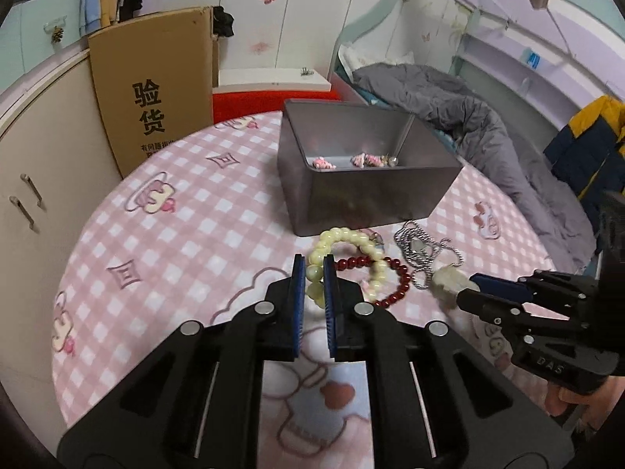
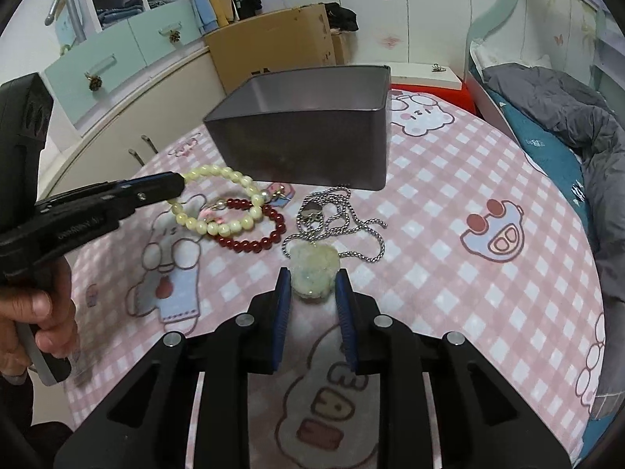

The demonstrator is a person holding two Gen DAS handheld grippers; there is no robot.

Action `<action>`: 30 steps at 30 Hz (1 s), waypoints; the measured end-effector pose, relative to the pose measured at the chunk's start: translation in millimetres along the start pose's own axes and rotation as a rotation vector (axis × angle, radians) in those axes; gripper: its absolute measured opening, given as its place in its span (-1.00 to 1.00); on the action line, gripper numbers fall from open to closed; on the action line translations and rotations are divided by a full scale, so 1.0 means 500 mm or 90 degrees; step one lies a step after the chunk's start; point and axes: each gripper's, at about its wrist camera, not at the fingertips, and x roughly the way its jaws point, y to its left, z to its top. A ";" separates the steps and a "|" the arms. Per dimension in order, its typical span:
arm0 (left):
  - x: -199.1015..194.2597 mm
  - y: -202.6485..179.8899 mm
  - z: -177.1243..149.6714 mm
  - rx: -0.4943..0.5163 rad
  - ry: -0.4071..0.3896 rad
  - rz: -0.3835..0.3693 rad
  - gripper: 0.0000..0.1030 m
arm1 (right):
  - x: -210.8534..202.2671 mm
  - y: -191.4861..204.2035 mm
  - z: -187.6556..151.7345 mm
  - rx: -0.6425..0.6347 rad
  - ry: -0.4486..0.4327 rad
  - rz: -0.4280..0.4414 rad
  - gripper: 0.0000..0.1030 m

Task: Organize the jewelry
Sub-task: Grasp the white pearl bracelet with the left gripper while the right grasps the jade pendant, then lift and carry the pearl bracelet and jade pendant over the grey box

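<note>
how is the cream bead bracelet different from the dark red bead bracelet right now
The cream bracelet has larger, pale beads; the red bracelet has smaller, dark ones. The cream bracelet is pinched in the left gripper; nothing grips the red bracelet, which lies flat on the checked tablecloth. The cream bracelet lies across the red one, partly covering it. Both are closed bead loops in front of the grey tin.
</note>
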 end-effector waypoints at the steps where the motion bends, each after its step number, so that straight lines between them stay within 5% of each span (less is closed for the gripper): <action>1: -0.010 0.001 0.000 -0.002 -0.005 -0.002 -0.83 | -0.004 0.002 -0.001 -0.001 0.000 0.003 -0.59; 6: -0.062 0.002 0.000 0.004 -0.033 -0.002 -0.83 | 0.014 0.016 -0.009 -0.026 0.043 -0.002 -0.56; 8: -0.070 0.001 -0.003 0.012 -0.035 0.003 -0.83 | 0.025 0.022 -0.013 -0.031 0.051 -0.005 -0.38; 10: -0.074 -0.001 -0.009 0.011 -0.034 0.003 -0.83 | 0.026 0.029 -0.010 -0.033 0.042 -0.012 0.09; 12: -0.079 -0.001 -0.013 0.012 -0.036 0.003 -0.83 | 0.037 0.039 -0.006 -0.053 0.045 -0.025 0.08; 16: -0.098 -0.004 -0.017 0.018 -0.047 -0.001 -0.83 | 0.049 0.057 0.002 -0.086 0.044 -0.053 -0.48; 30: -0.179 -0.017 0.039 0.033 -0.111 -0.028 -0.83 | -0.063 0.063 0.049 -0.078 -0.035 -0.001 -0.49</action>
